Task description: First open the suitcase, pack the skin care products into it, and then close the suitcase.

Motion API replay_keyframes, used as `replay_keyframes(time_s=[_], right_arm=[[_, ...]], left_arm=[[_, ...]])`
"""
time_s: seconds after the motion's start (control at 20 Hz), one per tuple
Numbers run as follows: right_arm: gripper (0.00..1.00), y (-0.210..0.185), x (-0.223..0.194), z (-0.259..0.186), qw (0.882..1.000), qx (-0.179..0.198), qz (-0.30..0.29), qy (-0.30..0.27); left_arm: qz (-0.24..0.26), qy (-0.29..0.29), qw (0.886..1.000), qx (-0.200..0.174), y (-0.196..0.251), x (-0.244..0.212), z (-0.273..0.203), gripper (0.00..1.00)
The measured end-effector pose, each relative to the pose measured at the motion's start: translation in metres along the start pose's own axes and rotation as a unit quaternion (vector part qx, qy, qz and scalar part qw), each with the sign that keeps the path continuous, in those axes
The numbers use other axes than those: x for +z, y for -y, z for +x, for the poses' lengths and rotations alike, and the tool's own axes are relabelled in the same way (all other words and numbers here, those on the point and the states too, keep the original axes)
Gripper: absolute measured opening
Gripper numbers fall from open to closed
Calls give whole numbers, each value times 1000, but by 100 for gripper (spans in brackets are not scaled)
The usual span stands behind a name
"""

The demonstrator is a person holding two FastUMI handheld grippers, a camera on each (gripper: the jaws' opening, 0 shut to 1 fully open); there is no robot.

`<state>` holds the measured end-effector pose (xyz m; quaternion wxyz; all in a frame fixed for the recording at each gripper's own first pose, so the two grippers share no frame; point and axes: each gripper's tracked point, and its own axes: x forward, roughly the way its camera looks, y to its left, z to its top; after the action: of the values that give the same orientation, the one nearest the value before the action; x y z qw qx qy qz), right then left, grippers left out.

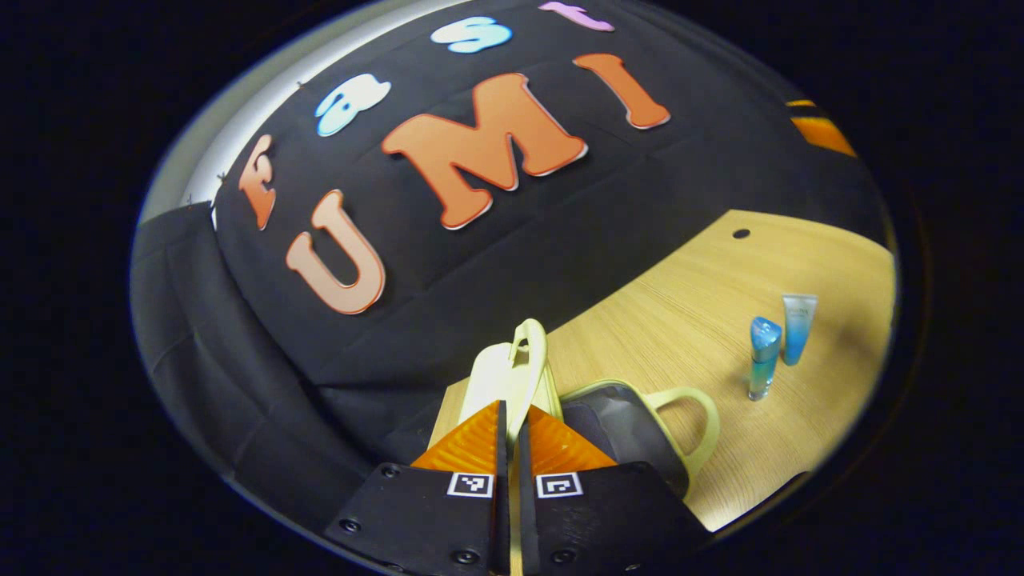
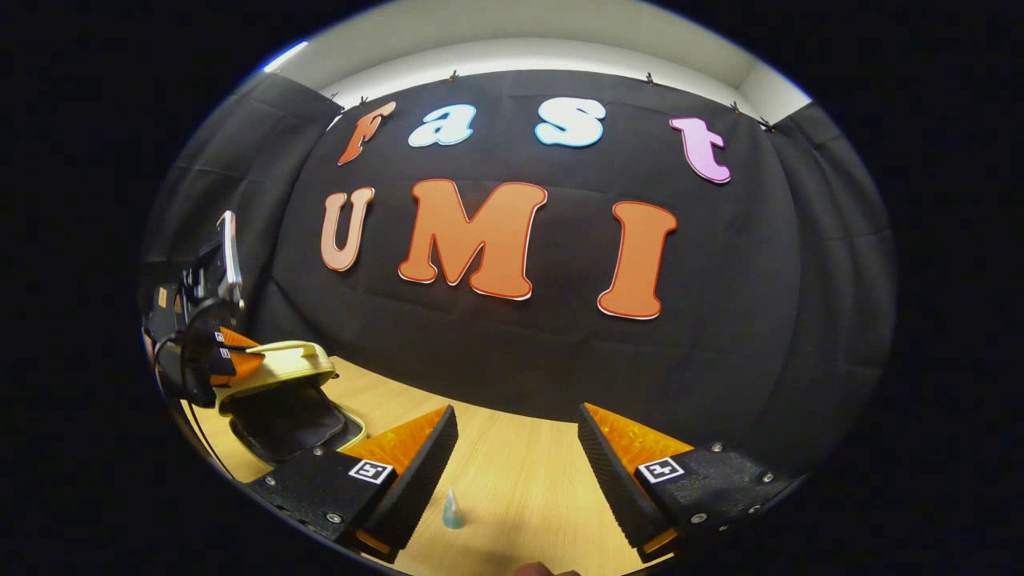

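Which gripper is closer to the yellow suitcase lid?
Left. The left gripper has its jaws pinched on the suitcase lid. The right gripper hangs open over the table, off to the side.

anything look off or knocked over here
Nothing stands out. The suitcase sits open on the table, its lid pinched by the left gripper. Two blue tubes stand upright beside it. The right gripper hangs open.

Left gripper (image 1: 512,436), black screwed plates, square markers; right gripper (image 2: 516,456) alike
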<state>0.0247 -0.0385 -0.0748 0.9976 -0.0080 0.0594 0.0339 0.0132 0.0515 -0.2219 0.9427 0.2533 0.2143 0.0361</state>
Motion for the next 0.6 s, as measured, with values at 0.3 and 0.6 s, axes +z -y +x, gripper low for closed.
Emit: replay_keyframes(time_s=[0.3,0.6], right_arm=[[95,-57,21,16,1000,-6,-1,3],[95,-105,32,20,1000,-26,-8,-3]], left_arm=[[-88,5,995,45,-48,-16,3,5],[-131,-22,989,68,-72,-39,12,6]])
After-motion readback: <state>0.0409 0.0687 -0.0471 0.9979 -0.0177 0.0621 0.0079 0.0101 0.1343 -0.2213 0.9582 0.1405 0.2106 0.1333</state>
